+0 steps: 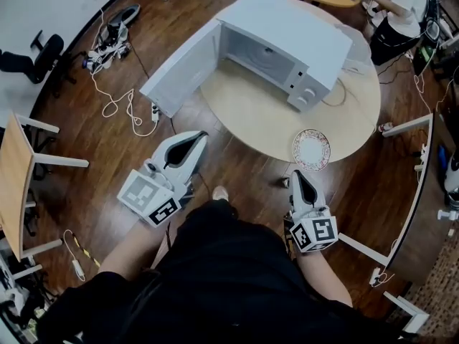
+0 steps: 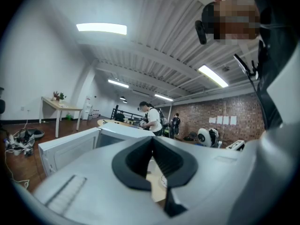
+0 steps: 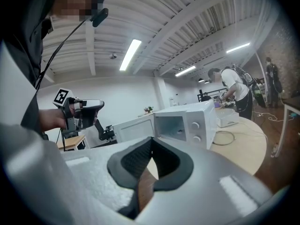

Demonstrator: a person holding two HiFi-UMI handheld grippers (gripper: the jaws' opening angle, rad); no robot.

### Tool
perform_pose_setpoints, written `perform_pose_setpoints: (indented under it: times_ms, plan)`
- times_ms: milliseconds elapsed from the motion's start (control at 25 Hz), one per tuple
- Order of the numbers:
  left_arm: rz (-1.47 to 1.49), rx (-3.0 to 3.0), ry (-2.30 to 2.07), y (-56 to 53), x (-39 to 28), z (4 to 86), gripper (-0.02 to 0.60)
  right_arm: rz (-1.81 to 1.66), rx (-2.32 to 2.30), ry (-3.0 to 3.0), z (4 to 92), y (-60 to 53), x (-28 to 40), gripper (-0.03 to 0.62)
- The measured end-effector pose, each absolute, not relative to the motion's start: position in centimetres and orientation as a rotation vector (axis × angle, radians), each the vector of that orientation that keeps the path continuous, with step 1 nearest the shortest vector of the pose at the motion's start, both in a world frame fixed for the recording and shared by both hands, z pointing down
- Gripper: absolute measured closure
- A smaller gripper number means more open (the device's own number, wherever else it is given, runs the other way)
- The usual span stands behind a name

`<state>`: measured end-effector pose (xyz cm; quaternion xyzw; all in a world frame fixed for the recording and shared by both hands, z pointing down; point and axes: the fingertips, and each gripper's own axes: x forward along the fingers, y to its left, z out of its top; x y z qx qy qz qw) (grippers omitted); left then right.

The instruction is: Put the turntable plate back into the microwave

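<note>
Turntable plate (image 1: 311, 149) — round, patterned rim

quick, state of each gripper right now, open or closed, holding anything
left gripper: jaws closed, holding nothing
right gripper: jaws closed, holding nothing

Round table (image 1: 244, 117), pale wood top, standing on dark wood floor (image 1: 72, 138).

On the table:
- white microwave (image 1: 287, 31), toward the far side, its door (image 1: 183, 70) swung open and reaching out past the table's left edge; cavity faces the near side.
- plate (image 1: 311, 150) with patterned rim, lying flat close to the near right edge, well apart from the microwave.
- thin cable (image 1: 337, 97) looping on the top just right of the microwave.

On the floor, left of the table: white power strip (image 1: 155, 113) and a loose white cord (image 1: 118, 107).
</note>
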<state>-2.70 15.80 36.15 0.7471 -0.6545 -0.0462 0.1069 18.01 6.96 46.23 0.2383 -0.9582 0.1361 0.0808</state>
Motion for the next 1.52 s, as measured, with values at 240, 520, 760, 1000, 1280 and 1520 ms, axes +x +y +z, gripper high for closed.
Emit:
perform_pose_setpoints:
  times_ms: [240,520,760,1000,1280,1520]
  plan:
    - [-0.127,2.222,-1.945,15.0,-7.2,35.8,0.578,0.364,0.700,-2.890,45.3,5.5,12.6,0.592]
    - [-0.112,2.302,-1.929,13.2,-10.2,35.4,0.577,0.329,0.723,-2.913,44.7,3.7,8.2,0.594]
    - [-0.133,2.330,-1.891,12.1,-10.9,35.4,0.578,0.315,0.806,-2.896,44.4,2.6,8.6,0.594]
    - [-0.112,2.331,-1.888,11.0,-11.2,35.9,0.578,0.339,0.837,-2.870,45.7,2.6,9.2,0.592]
    - [-0.096,2.315,-1.861,8.7,-11.2,36.0,0.578,0.385,0.823,-2.882,46.9,0.4,7.7,0.593]
    - [-0.062,2.328,-1.818,5.5,-11.7,36.1,0.578,0.369,0.790,-2.911,46.2,-2.6,5.2,0.594]
